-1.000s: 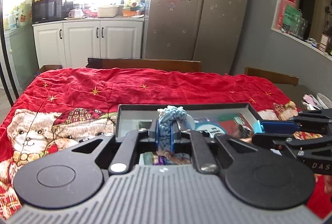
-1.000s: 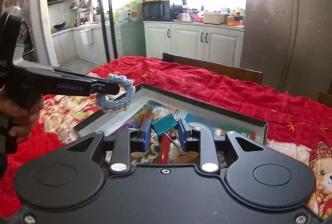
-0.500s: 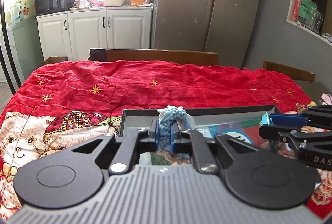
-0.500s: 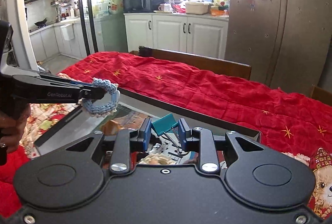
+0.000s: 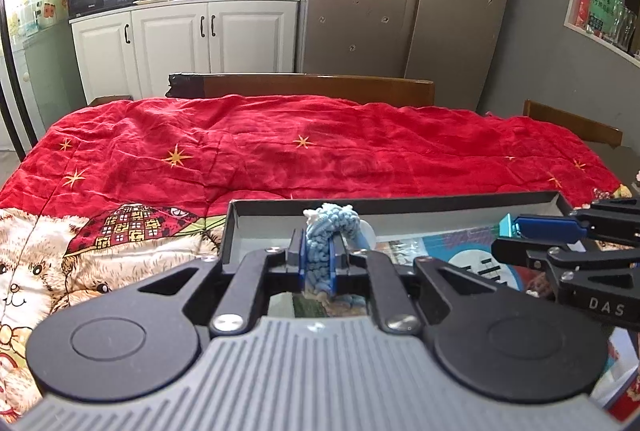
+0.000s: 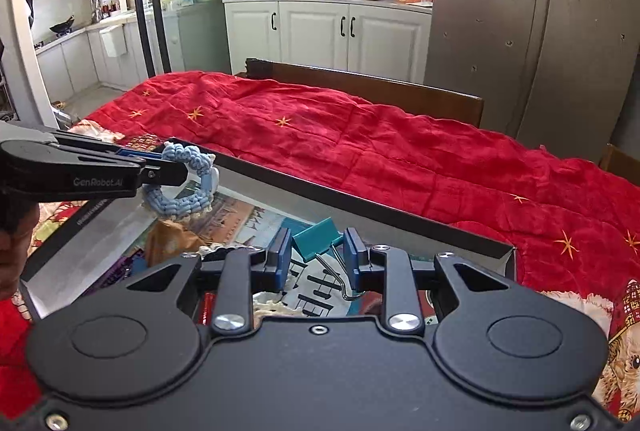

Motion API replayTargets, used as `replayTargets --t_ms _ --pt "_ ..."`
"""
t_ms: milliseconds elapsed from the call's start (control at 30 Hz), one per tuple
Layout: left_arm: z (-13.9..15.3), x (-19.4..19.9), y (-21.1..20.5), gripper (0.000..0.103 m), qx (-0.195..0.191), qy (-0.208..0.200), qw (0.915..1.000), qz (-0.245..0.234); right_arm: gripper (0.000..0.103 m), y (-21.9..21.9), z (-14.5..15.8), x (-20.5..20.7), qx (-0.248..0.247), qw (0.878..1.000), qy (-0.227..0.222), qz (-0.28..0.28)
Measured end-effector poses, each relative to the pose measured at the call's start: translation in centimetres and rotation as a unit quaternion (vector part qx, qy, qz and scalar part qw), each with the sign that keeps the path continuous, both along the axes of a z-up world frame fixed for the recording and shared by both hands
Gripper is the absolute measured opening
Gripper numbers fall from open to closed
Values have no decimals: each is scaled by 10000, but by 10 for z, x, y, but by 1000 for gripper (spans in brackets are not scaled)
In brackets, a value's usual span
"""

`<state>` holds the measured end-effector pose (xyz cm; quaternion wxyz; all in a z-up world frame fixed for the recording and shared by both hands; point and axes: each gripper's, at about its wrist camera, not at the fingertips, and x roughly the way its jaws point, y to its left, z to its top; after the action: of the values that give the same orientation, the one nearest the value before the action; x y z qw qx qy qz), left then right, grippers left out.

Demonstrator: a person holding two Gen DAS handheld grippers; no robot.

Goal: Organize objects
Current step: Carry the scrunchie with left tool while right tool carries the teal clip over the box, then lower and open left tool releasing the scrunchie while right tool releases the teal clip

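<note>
I hold both loads above box (image 5: 400, 205). Left tongs (image 5: 319, 263) pinch blue knitted ring (image 5: 326, 231); right tongs (image 6: 317, 259) pinch teal binder clip (image 6: 316, 240), handles toward me. Open red cloth (image 5: 280, 147) lies straight ahead of both.

Red quilt (image 5: 320, 151), box (image 6: 360, 207) on it

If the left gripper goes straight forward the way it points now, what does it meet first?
Probably the far wall of the dark box, right ahead of the left gripper and its blue knitted ring. Beyond lies the red blanket. Depth is uncertain.
</note>
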<state>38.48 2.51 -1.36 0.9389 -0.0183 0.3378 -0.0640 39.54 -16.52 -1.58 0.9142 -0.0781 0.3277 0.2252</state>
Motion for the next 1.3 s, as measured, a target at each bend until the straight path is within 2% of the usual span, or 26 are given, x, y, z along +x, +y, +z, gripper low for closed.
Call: replayTargets --t_ms 633,1067,1133,1233,1267,1300 --pt "-20 11 -4 14 200 296 9994 -46 26 15 -23 20 -443 9986 272 -21" --pt "-21 12 -5 15 280 314 9991 -90 27 15 -25 22 -463 9984 328 -13" --pt "-21 12 -6 18 286 324 9990 -91 27 15 -25 22 -467 9984 324 -18" --pt "-21 12 -6 27 293 324 9990 -73 27 15 -25 22 -455 9984 322 -28" --pt "-21 12 -6 38 292 325 9990 -70 27 15 -25 22 -437 9985 315 -32" --pt "-20 12 -5 39 290 321 9990 -62 27 15 -24 22 -414 9987 290 -48"
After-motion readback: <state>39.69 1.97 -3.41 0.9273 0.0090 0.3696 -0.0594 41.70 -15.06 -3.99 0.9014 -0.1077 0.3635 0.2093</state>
